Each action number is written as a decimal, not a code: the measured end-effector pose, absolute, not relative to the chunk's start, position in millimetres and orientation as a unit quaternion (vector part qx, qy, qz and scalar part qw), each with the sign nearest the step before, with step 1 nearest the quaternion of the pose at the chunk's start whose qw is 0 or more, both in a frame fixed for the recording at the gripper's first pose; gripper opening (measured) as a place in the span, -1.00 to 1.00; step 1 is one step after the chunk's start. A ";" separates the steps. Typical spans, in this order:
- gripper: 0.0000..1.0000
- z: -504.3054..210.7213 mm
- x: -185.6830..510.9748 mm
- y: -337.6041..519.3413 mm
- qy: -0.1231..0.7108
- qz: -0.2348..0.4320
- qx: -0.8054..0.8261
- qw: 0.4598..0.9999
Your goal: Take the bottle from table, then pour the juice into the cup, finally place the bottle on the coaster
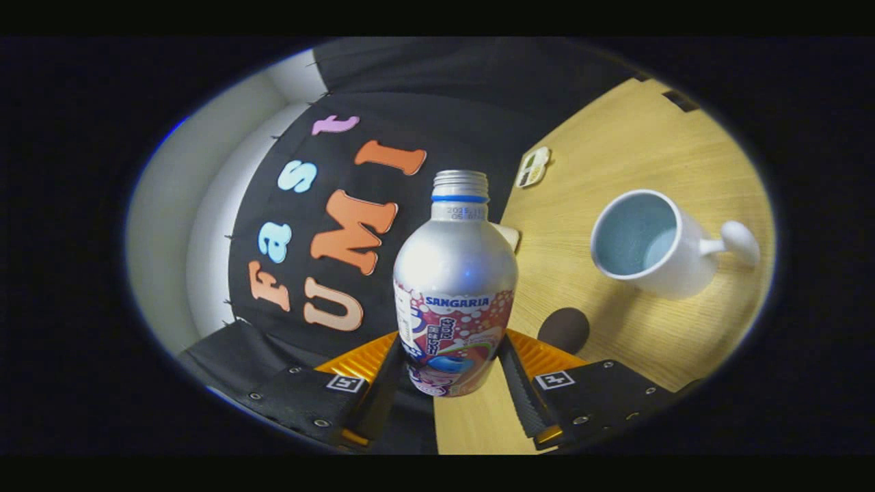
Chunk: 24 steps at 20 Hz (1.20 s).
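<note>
Gripper [448, 372] clamped on the bottle [454, 287], both black ribbed fingers [379, 389] pressing on the lower, labelled part of its body from either side. Bottle silver, narrowing to a threaded neck with a blue ring, mouth uncapped, standing straight along the fingers while the whole scene behind it tilts. Whether its base rests on the table or hangs above it, cannot tell; the bottom sits low between the fingers, over the wooden surface and the black cloth at its edge.

Wooden table [636, 157] spreading beyond and to the right of the fingers, its edge running along the black cloth wall. White cup [649, 246] on the surface, well apart from the bottle on the right, handle turned away from the bottle, pale bluish inside, mouth facing the camera. Dark round coaster [564, 329] on the table just ahead of the right finger, between the bottle and the cup, near both, bare on top. Small pale object [533, 167] with dark patches lying far back near the table's edge by the cloth; too small to identify. Another pale shape [509, 236] peeking out just behind the bottle's shoulder, mostly hidden.
</note>
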<state>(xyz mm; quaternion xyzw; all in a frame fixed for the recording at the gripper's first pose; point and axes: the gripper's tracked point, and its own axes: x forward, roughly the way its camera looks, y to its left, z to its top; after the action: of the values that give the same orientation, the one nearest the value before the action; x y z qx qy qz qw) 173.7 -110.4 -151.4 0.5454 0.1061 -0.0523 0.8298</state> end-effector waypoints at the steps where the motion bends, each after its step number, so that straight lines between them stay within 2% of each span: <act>1: 0.50 -146.9 173.3 -108.1 0.105 -0.051 0.522 0.845; 13: 0.50 -154.6 210.6 -107.6 0.107 -0.055 0.184 0.976; 19: 0.51 -188.9 236.2 -93.7 0.147 -0.047 0.019 0.988; 24: 0.51 -225.0 252.1 -79.4 0.181 -0.030 -0.047 0.982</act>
<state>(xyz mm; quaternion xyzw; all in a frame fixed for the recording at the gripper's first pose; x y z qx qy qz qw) 252.1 -79.4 -225.0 -0.0471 0.1811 -0.0296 0.9819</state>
